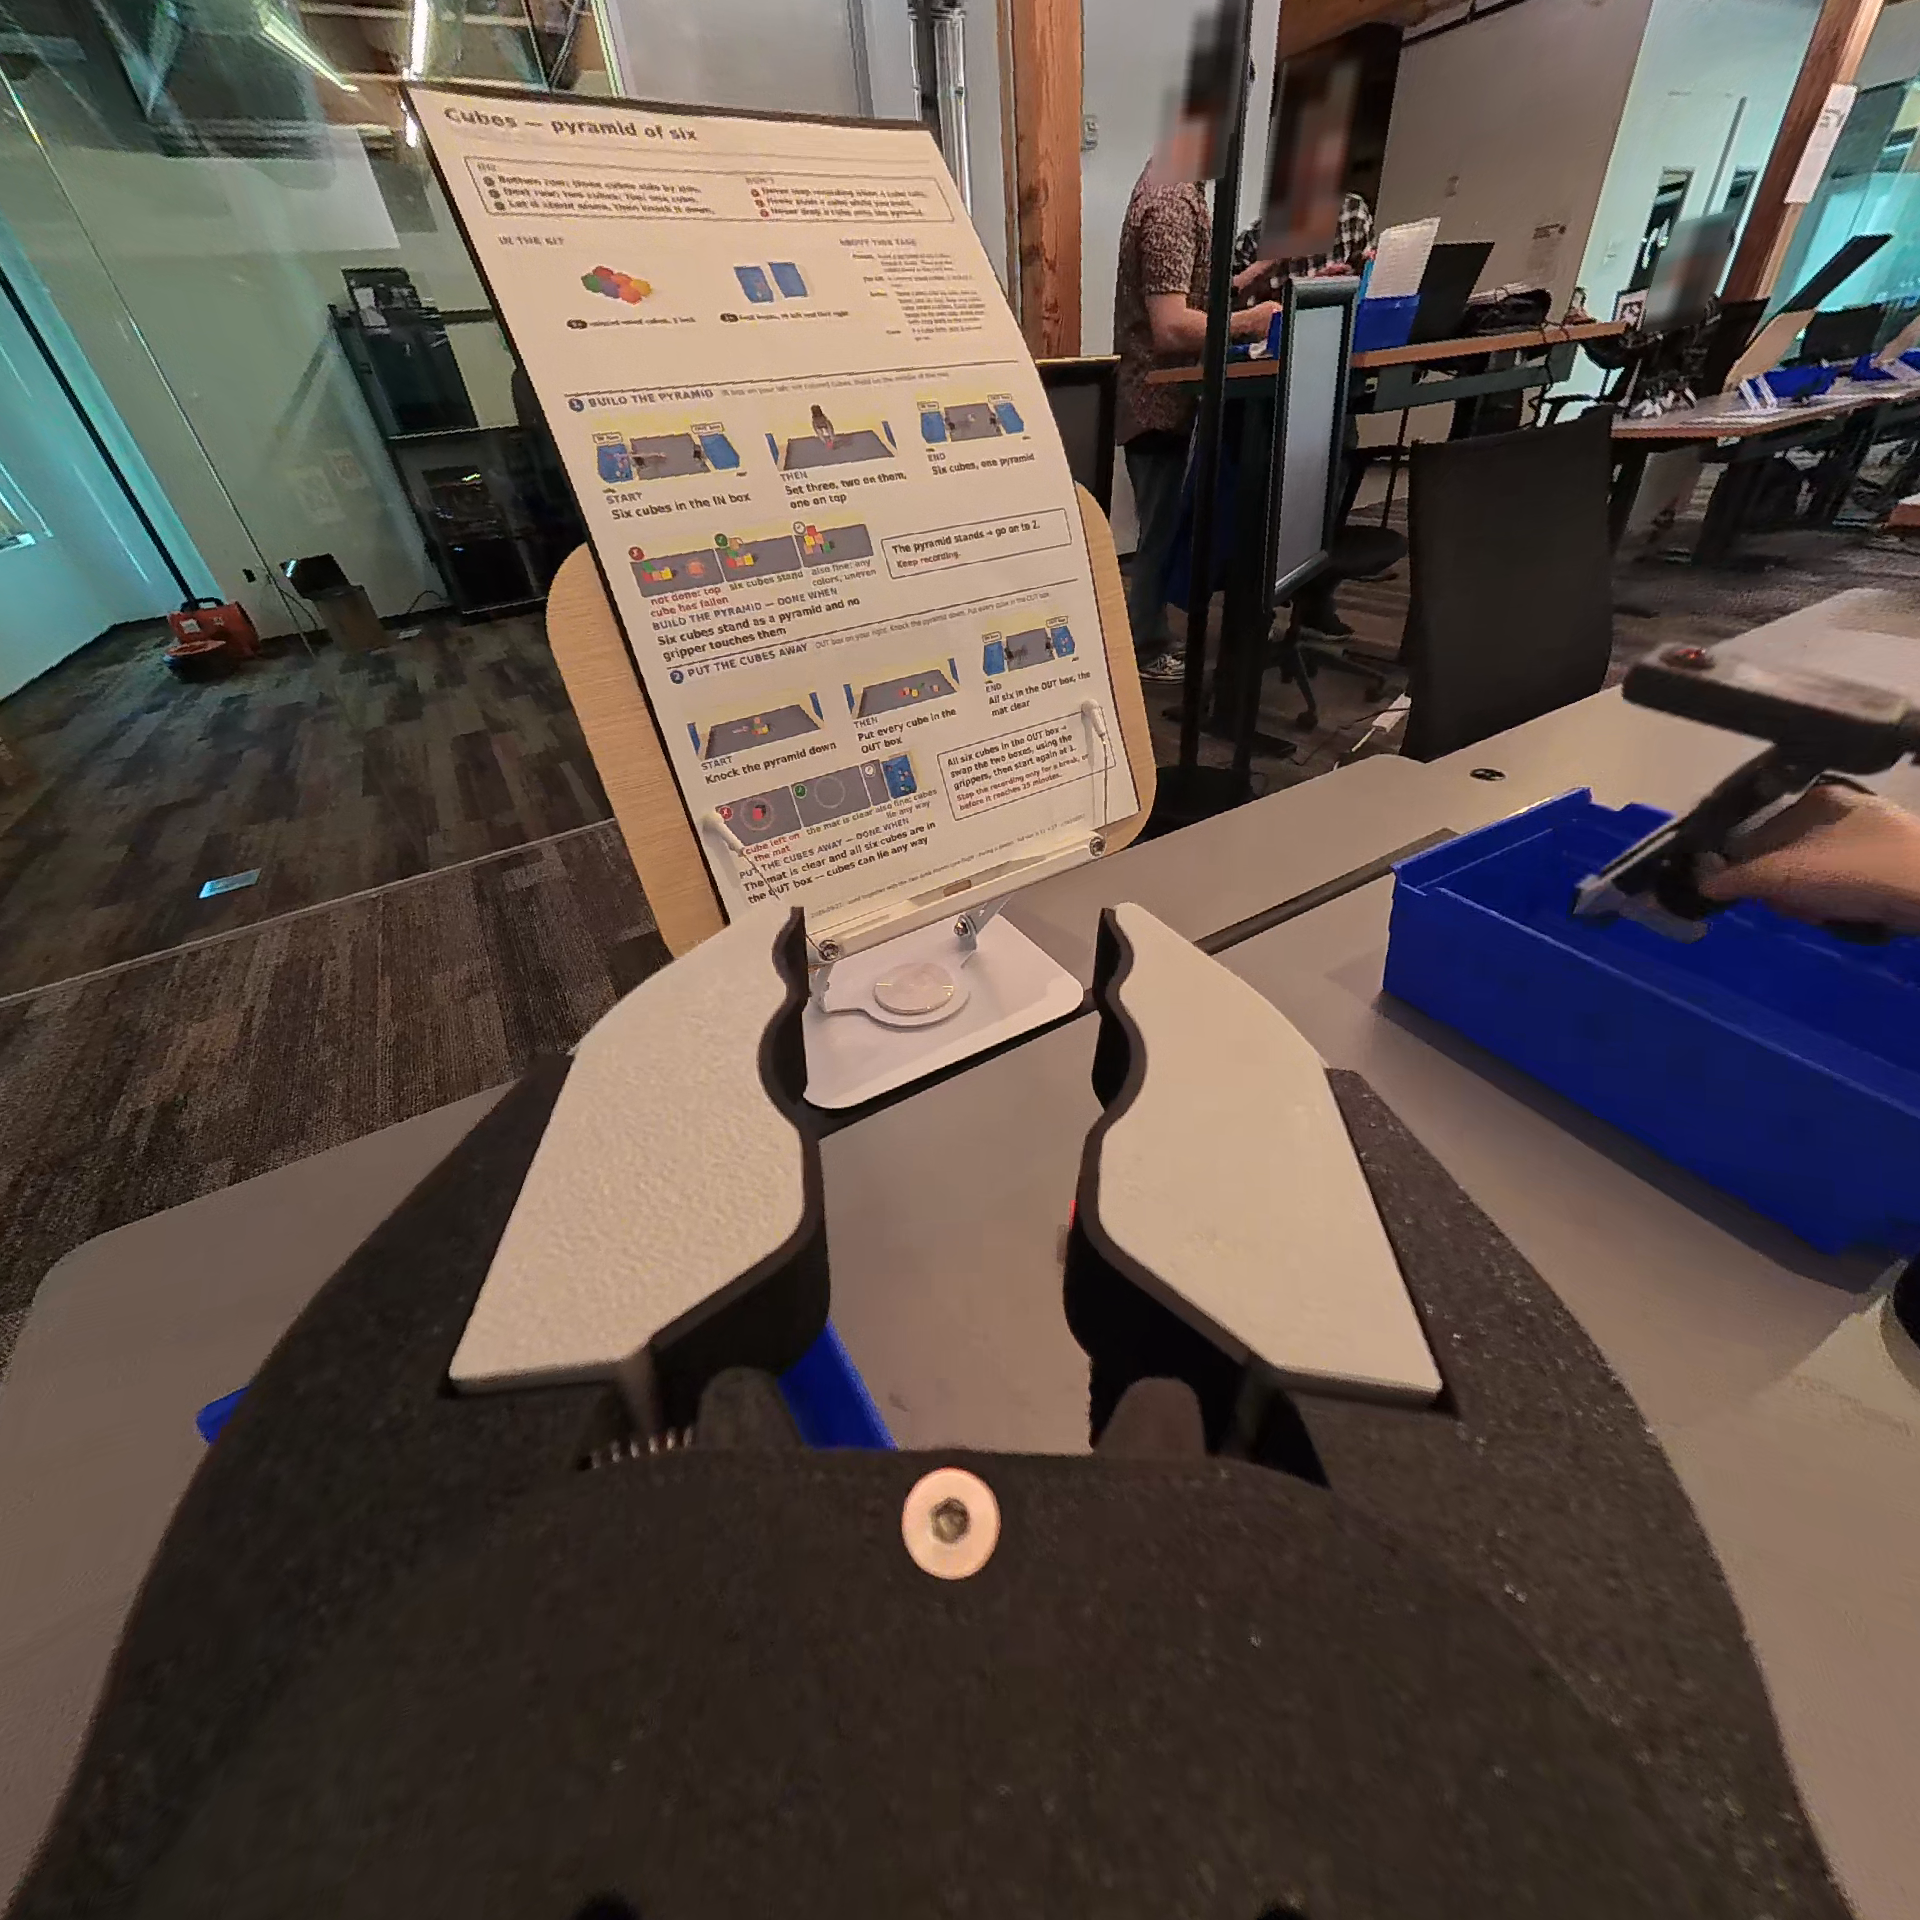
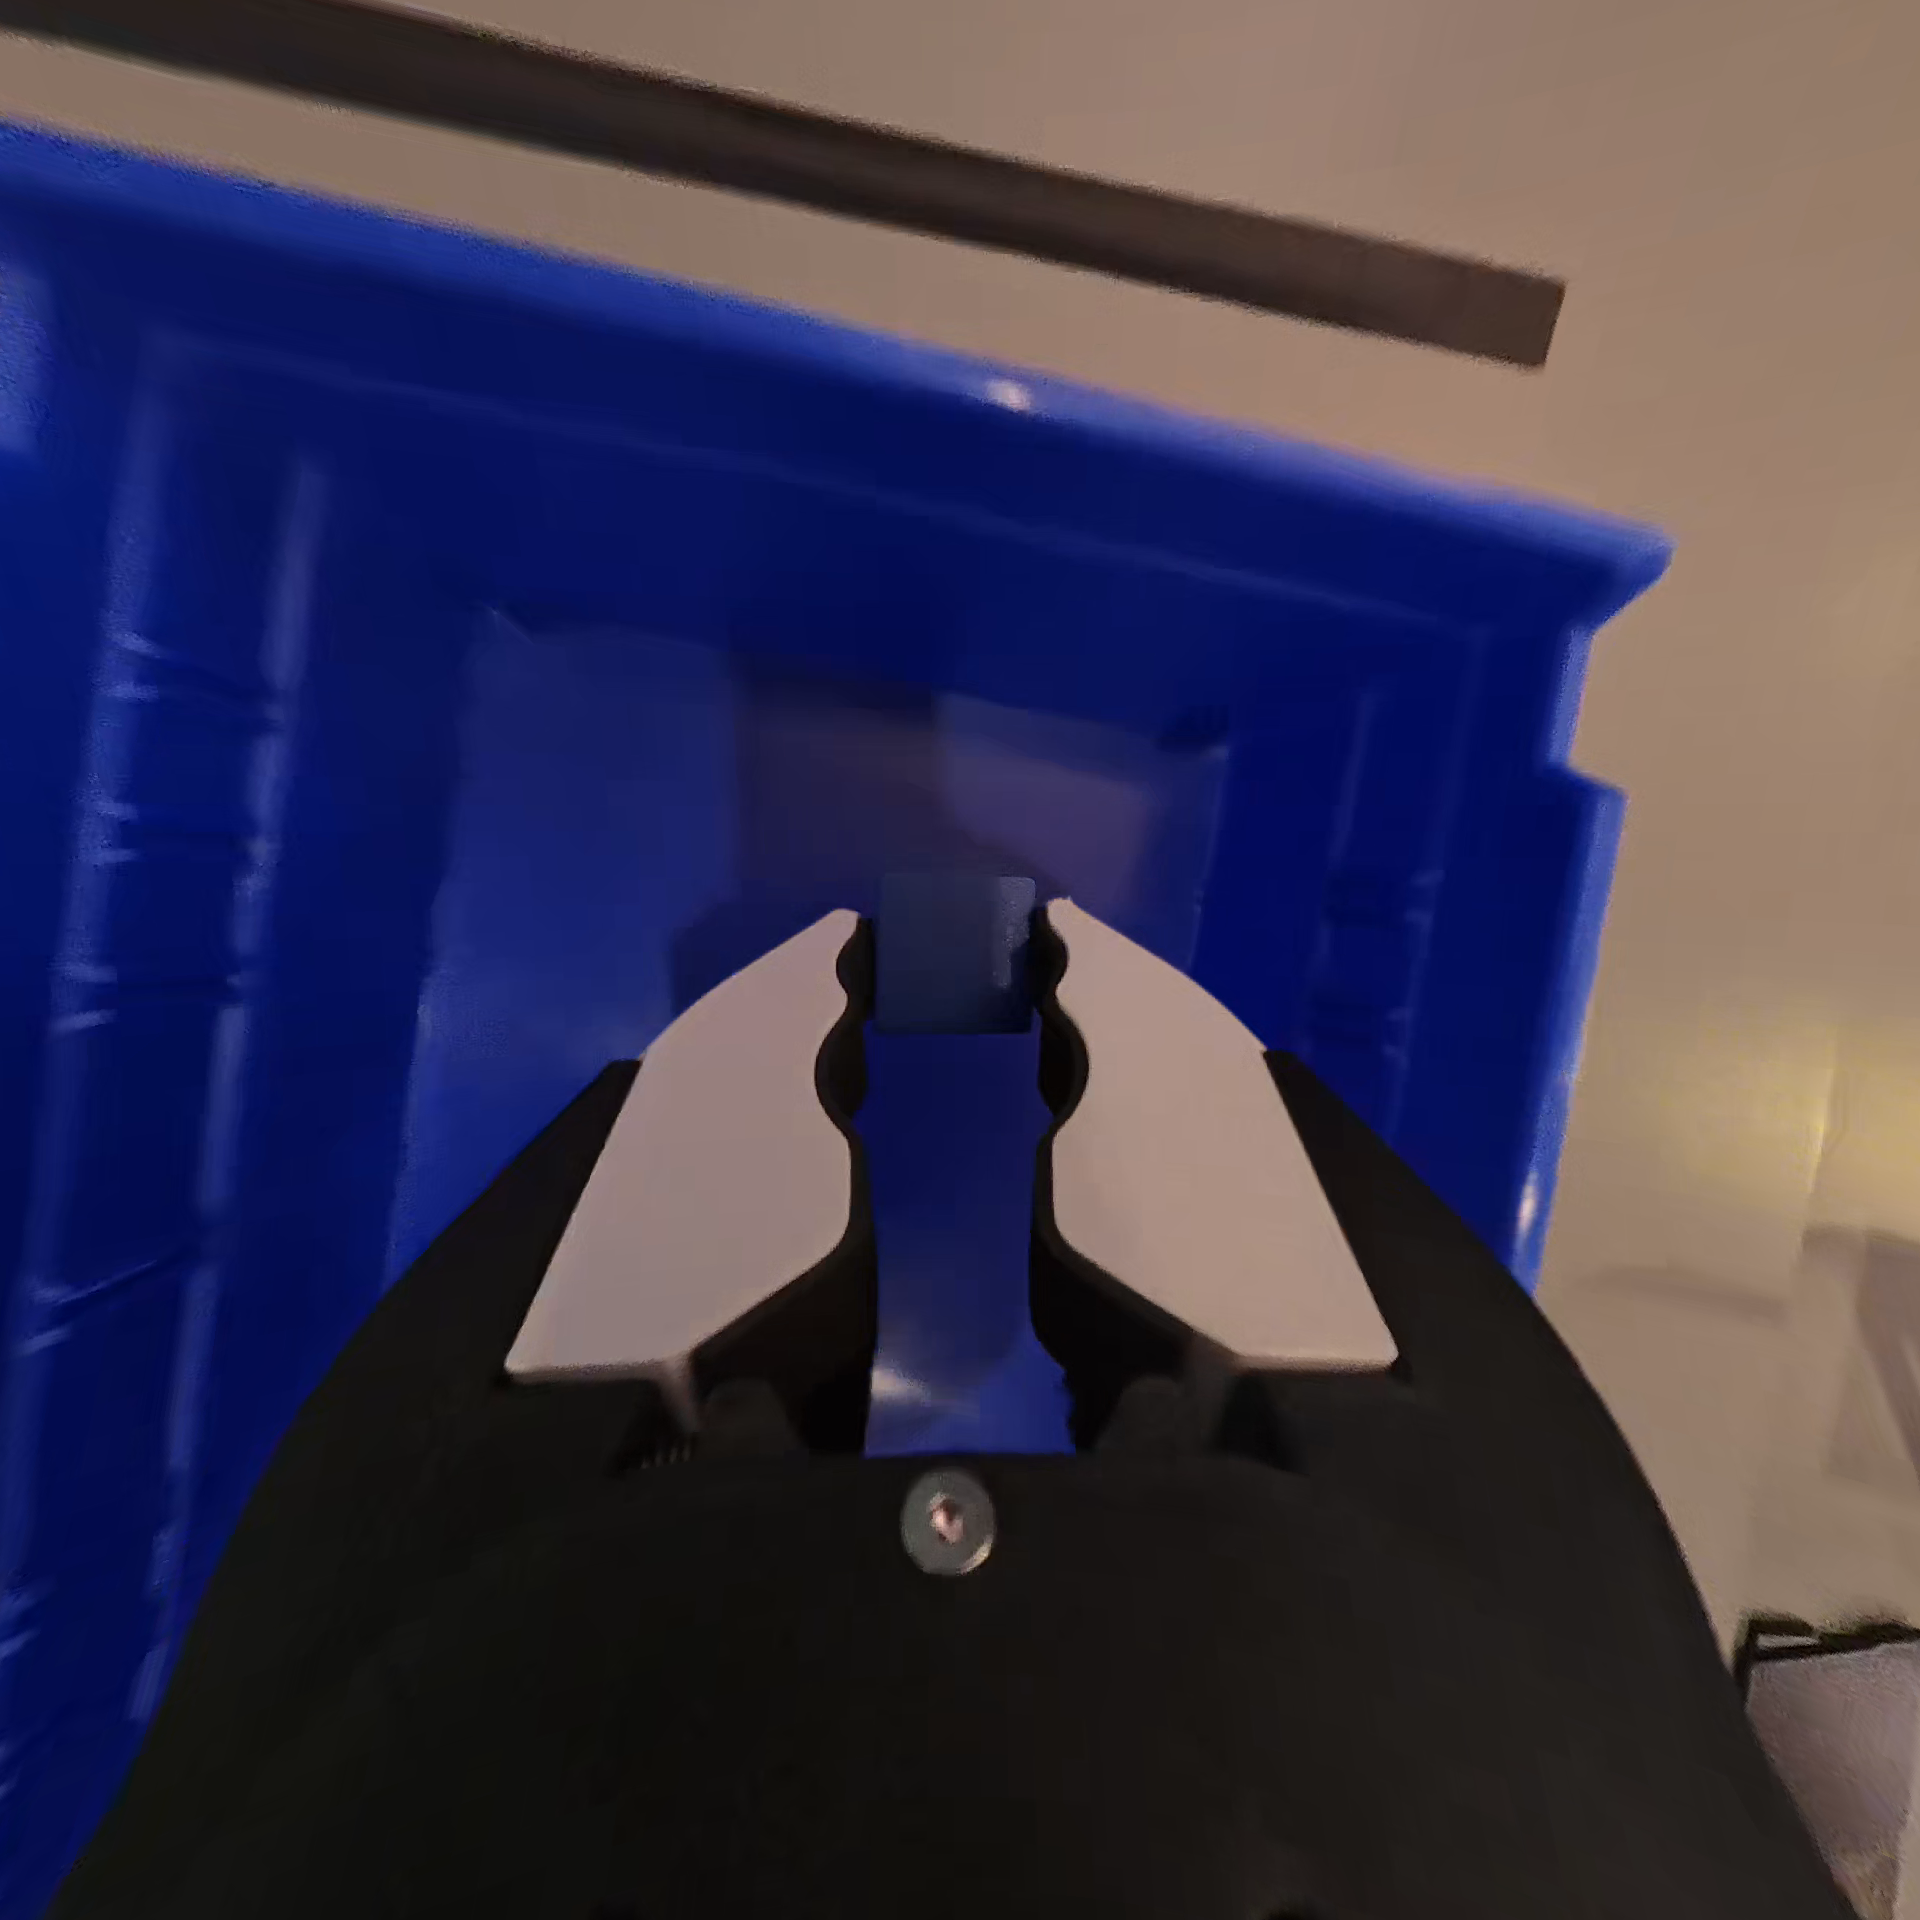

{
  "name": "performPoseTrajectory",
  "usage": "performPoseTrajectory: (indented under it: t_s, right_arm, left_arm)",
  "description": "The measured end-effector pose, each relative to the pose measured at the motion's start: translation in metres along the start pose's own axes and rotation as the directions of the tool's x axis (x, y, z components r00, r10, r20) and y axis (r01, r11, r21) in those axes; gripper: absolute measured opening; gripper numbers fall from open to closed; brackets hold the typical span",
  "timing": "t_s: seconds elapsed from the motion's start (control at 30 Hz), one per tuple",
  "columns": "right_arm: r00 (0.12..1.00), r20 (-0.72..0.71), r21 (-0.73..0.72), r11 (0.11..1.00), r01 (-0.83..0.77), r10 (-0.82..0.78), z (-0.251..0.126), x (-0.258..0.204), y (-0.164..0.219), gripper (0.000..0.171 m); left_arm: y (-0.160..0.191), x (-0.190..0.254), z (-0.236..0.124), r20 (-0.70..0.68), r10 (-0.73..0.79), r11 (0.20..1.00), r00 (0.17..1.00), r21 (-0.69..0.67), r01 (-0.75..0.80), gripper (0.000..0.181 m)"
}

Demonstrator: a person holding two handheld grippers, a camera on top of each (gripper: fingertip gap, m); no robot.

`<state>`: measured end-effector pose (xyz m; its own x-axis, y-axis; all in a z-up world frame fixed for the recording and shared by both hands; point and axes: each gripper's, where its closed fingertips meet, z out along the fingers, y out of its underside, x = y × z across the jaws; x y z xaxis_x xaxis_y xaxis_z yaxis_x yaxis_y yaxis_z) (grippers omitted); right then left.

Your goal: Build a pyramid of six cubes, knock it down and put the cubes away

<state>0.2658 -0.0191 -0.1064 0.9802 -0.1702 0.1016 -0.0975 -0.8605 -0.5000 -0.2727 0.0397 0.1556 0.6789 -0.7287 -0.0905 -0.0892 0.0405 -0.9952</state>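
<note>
Nearby, instruction sheet [image 1: 769, 499], blue bin [image 1: 1662, 1049], table [image 1: 1714, 1455]

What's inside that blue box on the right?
Inside the blue box only a blue cube shows, pinched in the right gripper; the gripper's body hides the near floor.

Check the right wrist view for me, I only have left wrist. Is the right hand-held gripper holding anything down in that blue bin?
Observer: Yes. The right hand-held gripper is shut on a blue cube, pinched right at its fingertips.
Operator: Any other cubes in there?
Observer: None on the stretch of the blue bin floor that I can see, though the frame is blurred.
</note>
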Motion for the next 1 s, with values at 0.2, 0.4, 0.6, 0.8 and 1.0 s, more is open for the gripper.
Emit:
performPoseTrajectory:
  t_s: [0.2,0.4,0.6,0.8,1.0]
  right_arm:
    - [0.998,-0.050,-0.048,0.999,-0.025,0.022,0.021,0.010,0.023,0.031]
    - [0.998,-0.001,-0.054,0.997,-0.061,0.061,0.028,0.007,0.032,0.031]
    - [0.998,-0.044,0.010,0.999,-0.039,0.039,0.007,0.011,0.018,0.055]
    - [0.971,0.121,0.452,0.883,0.129,-0.204,-0.113,-0.121,-0.086,0.048]
    - [0.833,0.295,0.289,0.875,0.388,-0.467,-0.062,-0.275,-0.058,0.051]
  left_arm:
    - [0.003,0.000,0.003,0.001,0.003,1.000,1.000,-0.013,-0.003,0.053]
    - [0.006,0.002,0.006,-0.005,0.013,1.000,1.000,-0.024,-0.013,0.053]
    - [0.002,0.001,0.002,-0.006,0.013,1.000,1.000,-0.011,-0.013,0.054]
    - [0.000,0.000,0.001,0.004,0.015,1.000,1.000,-0.007,-0.015,0.053]
    - [0.002,0.005,0.000,-0.004,0.028,0.999,1.000,-0.018,-0.028,0.053]
